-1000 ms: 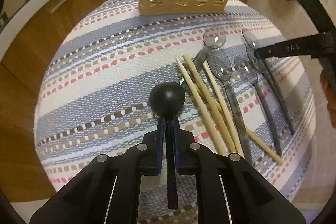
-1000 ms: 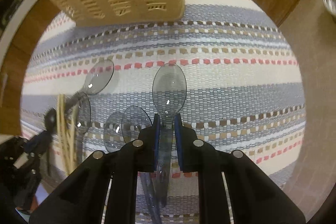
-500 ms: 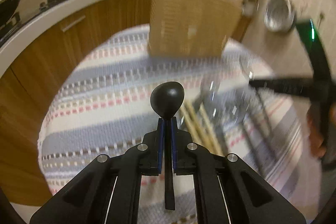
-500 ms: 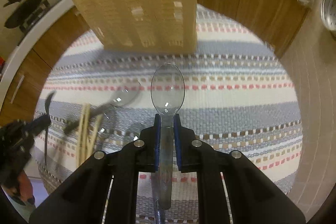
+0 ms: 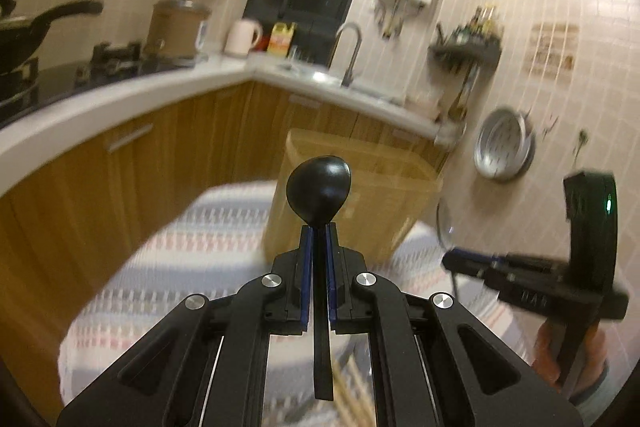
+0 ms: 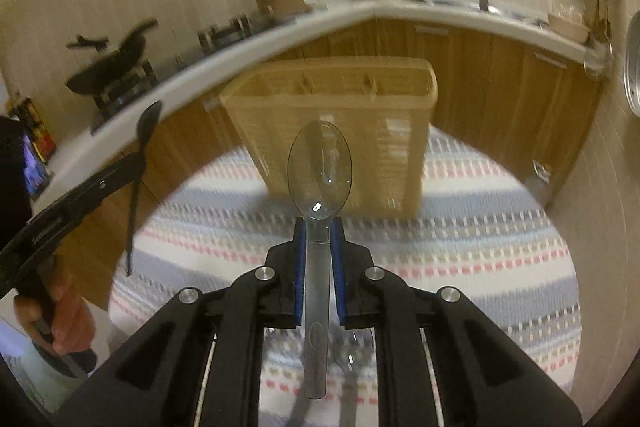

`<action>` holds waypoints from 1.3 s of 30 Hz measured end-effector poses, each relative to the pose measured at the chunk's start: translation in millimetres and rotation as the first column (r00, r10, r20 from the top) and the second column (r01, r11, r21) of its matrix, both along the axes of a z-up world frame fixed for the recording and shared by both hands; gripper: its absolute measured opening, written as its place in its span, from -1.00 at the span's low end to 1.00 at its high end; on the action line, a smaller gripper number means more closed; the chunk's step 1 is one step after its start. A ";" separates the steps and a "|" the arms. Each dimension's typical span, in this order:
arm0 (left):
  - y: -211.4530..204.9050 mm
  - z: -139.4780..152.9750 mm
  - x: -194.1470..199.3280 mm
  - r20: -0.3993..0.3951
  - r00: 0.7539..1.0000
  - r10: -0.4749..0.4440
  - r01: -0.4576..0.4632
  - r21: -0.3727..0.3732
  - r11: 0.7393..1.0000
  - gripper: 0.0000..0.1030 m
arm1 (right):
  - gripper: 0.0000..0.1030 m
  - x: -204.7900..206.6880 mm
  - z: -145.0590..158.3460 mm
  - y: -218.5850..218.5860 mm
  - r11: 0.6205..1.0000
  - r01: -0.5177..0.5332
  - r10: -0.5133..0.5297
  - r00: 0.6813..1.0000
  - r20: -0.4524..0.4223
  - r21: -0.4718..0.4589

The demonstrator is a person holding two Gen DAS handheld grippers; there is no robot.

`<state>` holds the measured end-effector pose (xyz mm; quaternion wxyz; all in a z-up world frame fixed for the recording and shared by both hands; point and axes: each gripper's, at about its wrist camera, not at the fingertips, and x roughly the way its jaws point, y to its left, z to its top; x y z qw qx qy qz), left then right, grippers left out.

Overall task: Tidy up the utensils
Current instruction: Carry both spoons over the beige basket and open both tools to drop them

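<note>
My left gripper (image 5: 319,227) is shut on the handle of a black spoon (image 5: 319,193), bowl pointing forward, raised above the striped mat (image 5: 180,267). My right gripper (image 6: 319,223) is shut on a clear plastic spoon (image 6: 320,169), also lifted. Ahead of both stands the slatted beige utensil basket (image 6: 340,115) with several compartments, also the basket (image 5: 380,195) in the left wrist view. In the right wrist view the left gripper (image 6: 138,161) shows at the left with the black spoon (image 6: 146,125). The right gripper (image 5: 450,261) shows at the right of the left wrist view.
Wooden chopsticks (image 5: 352,391) and a clear spoon (image 6: 352,359) lie on the mat below the grippers. Behind the basket run wooden cabinets (image 6: 500,75) and a white counter (image 5: 120,103) with pots and a sink tap. A tiled wall (image 5: 560,107) with a metal bowl stands at right.
Both grippers have risen from the mat with their spoons and tilted up toward level. The basket's top rim and the kitchen behind have come into view; the utensils on the mat have dropped low.
</note>
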<state>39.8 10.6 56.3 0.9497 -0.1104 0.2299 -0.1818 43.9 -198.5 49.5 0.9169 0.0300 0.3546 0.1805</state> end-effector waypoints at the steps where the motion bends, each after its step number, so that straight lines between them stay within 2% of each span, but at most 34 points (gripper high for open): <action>1: 0.9 7.1 5.1 0.038 0.999 -0.008 0.009 -0.027 1.000 -0.92 | -0.80 1.9 2.8 0.3 1.000 -0.003 0.003 1.000 0.021 0.014; 5: -3.2 34.5 24.4 0.158 0.987 -0.025 0.038 -0.082 0.996 -0.92 | -0.80 10.9 29.1 -4.3 0.996 -0.004 -0.008 0.989 0.146 0.085; 10: -20.7 61.3 61.3 0.258 0.966 -0.035 0.066 -0.112 0.992 -0.92 | -0.80 31.5 65.2 -16.2 0.985 0.018 -0.068 0.955 0.289 0.174; 16: -29.5 62.5 105.4 0.287 0.958 0.004 0.046 -0.166 0.985 -0.91 | -0.80 58.9 89.9 -24.7 0.970 0.083 -0.170 0.902 0.397 0.227; 22: -29.3 34.3 131.3 0.261 0.964 0.049 -0.009 -0.154 0.988 -0.91 | -0.80 94.8 75.2 -22.7 0.962 0.219 -0.272 0.842 0.465 0.166; 28: -29.3 13.4 140.9 0.242 0.969 0.057 -0.029 -0.119 0.992 -0.91 | -0.80 109.1 41.7 -19.8 0.963 0.241 -0.269 0.848 0.457 0.119; 36: -18.1 2.9 140.9 0.207 0.977 0.054 -0.030 -0.120 0.992 -0.88 | -0.79 108.5 23.1 -21.4 0.968 0.238 -0.250 0.867 0.432 0.082; 38: -14.8 2.0 138.4 0.196 0.980 0.042 -0.017 -0.127 0.992 -0.75 | -0.75 105.5 21.7 -22.7 0.970 0.229 -0.241 0.877 0.416 0.078; 39: -13.1 2.3 136.8 0.193 0.980 0.037 -0.012 -0.128 0.992 -0.62 | -0.62 103.7 21.3 -23.8 0.971 0.225 -0.236 0.882 0.407 0.077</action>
